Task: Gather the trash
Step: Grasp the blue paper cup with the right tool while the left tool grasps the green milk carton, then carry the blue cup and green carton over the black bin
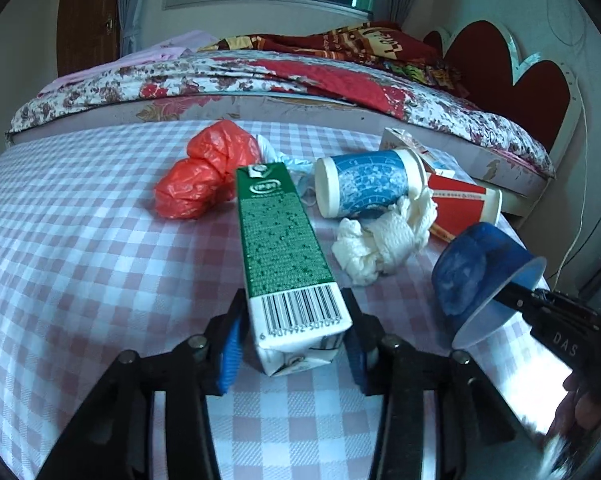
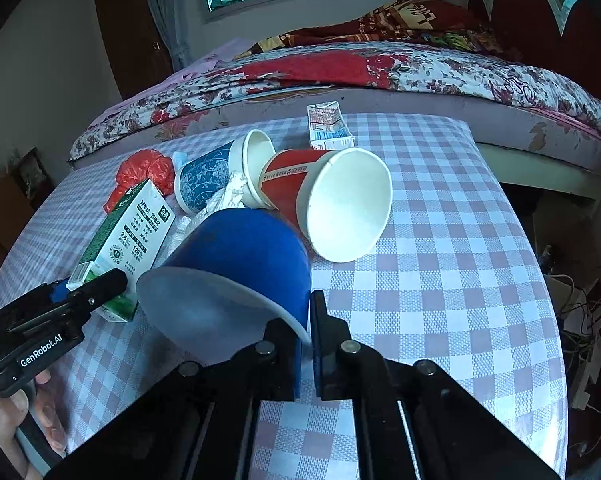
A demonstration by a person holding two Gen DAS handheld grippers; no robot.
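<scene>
Lying between left gripper [image 1: 296,344] pads: carton [image 1: 280,240]

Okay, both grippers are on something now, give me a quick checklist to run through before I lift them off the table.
1. Left gripper on the green carton: ok, both pads sit against its barcode end.
2. Right gripper on the blue cup: ok, shut on the rim wall.
3. Carton clear of neighbours: cannot tell, its far end lies close to the red plastic bag and the patterned cup.
4. Blue cup clear of the crumpled tissue: cannot tell, the cup hides the gap in the right wrist view.
5. Blue cup empty: cannot tell, its mouth faces away from a clear look.
6. Trash bin in sight: not ok, none visible in either view.
</scene>
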